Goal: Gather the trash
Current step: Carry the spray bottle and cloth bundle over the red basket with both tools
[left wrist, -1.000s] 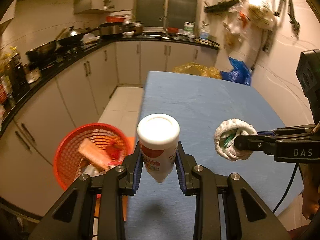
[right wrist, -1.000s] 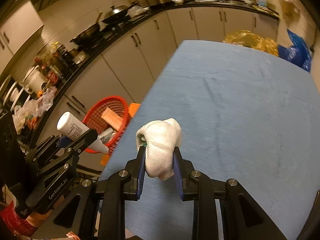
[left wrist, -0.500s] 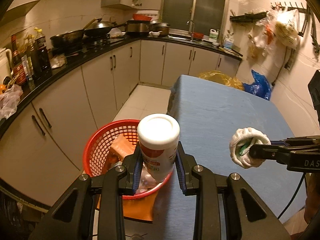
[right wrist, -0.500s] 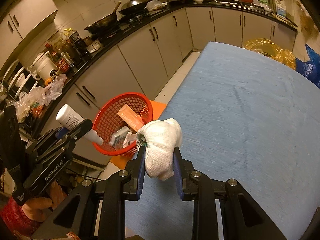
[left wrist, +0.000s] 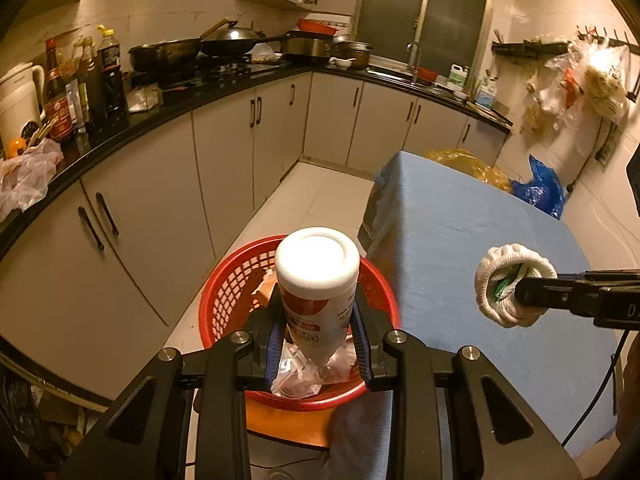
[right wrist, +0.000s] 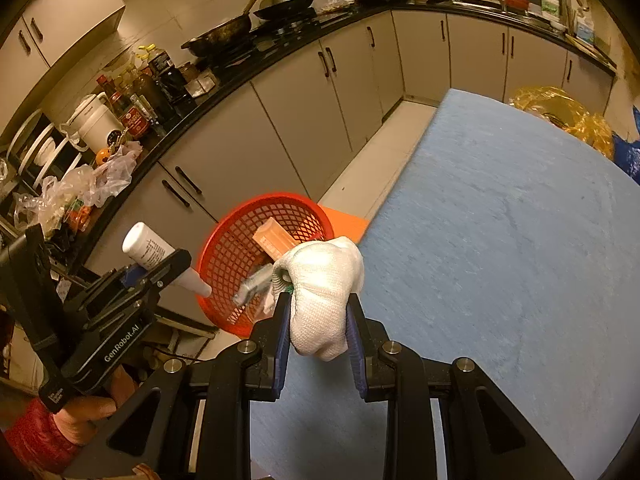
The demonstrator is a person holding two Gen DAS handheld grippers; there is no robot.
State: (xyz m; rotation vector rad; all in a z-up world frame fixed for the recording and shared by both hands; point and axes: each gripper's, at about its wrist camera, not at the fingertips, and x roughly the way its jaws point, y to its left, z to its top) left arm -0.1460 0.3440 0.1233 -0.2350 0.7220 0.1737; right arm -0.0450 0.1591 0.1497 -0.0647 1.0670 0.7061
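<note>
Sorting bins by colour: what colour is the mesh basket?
Red basket, clearest in the right wrist view.

Basket [left wrist: 224,292]: you have it on the floor, left of the table [left wrist: 460,248].
Bottle [left wrist: 316,280]: above your basket.
Counter [left wrist: 168,100]: far left.

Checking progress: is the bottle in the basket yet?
No. The bottle is clamped in the left gripper, above the basket.
</note>
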